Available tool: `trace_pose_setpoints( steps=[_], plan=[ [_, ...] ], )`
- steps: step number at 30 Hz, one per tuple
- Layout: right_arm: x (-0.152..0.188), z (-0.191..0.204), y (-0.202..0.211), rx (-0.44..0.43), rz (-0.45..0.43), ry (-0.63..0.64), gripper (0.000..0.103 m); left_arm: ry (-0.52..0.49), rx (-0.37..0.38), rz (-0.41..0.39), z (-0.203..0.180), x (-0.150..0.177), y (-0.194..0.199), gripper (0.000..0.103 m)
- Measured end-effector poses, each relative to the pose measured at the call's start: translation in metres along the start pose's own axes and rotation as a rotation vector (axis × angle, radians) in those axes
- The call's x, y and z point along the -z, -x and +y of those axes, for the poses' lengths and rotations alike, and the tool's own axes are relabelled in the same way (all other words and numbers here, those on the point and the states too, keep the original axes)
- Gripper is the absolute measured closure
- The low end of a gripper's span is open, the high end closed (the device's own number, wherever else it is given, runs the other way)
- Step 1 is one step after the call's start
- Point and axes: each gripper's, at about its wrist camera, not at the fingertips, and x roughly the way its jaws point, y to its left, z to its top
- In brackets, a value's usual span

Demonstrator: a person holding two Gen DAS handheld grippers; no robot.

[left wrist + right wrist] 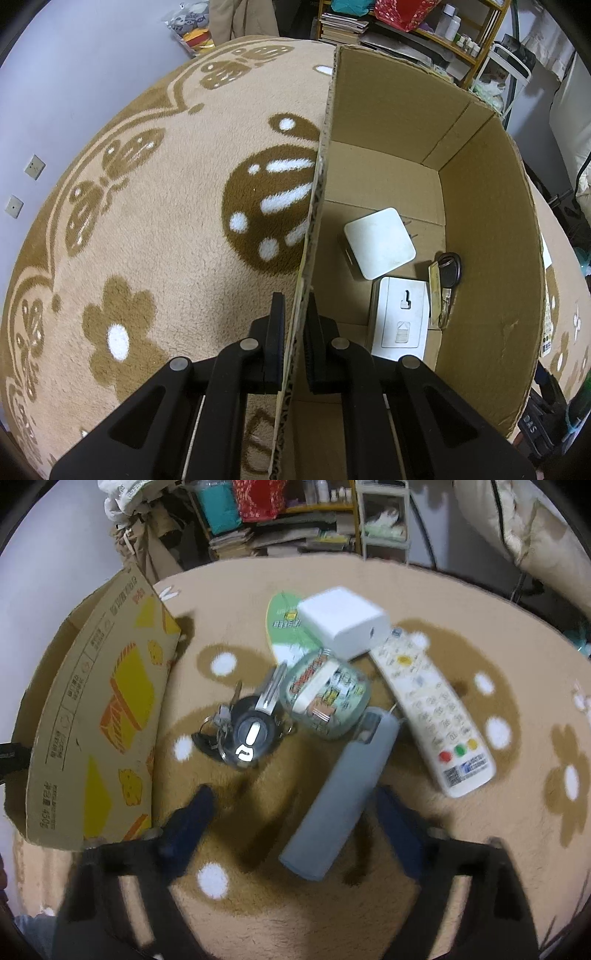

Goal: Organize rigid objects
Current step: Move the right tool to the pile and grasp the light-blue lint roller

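My left gripper (295,306) is shut on the near wall of the cardboard box (406,110), one finger outside and one inside. In the box lie a white square device (380,242), a white flat unit (402,317) and a black key with a tag (448,273). My right gripper (295,797) is open above the rug, its fingers on both sides of a grey bar-shaped object (340,794) without touching it. Beyond that lie a black key bunch (243,734), a patterned clear case (325,698), a white charger block (343,622) and a white remote (432,709).
The box (96,720) stands left of the pile in the right wrist view. A green leaf-shaped card (284,624) lies under the charger. The tan butterfly-patterned rug (147,221) covers the surface. Shelves with books and bottles (406,29) stand behind.
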Motion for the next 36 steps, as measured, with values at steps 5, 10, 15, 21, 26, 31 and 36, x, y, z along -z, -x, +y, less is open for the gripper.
trace_pose_setpoints(
  steps=[5,10,15,21,26,31,36],
  plan=[
    [0.004,-0.014,-0.010,-0.034,0.027,-0.056,0.038,0.009,0.010,0.003,0.002,-0.001,0.000,0.094],
    [0.005,-0.021,-0.017,-0.046,0.020,-0.093,0.039,0.006,0.006,0.002,0.002,0.000,0.000,0.094],
    [0.011,-0.014,-0.025,-0.008,-0.021,-0.078,0.045,0.001,0.003,0.003,0.001,0.000,0.000,0.094],
    [0.014,-0.019,-0.018,0.027,-0.026,-0.116,0.062,0.001,0.001,0.004,0.002,0.000,0.001,0.094],
    [0.015,-0.043,-0.009,-0.067,-0.033,-0.208,0.067,0.008,0.000,0.009,0.002,-0.001,0.001,0.094],
    [0.014,-0.050,-0.004,-0.098,-0.042,-0.263,0.069,0.015,0.008,0.010,0.004,-0.002,0.001,0.094],
    [0.014,-0.050,-0.003,-0.094,-0.052,-0.272,0.071,0.015,0.004,0.010,0.003,-0.001,0.001,0.094]
  ],
)
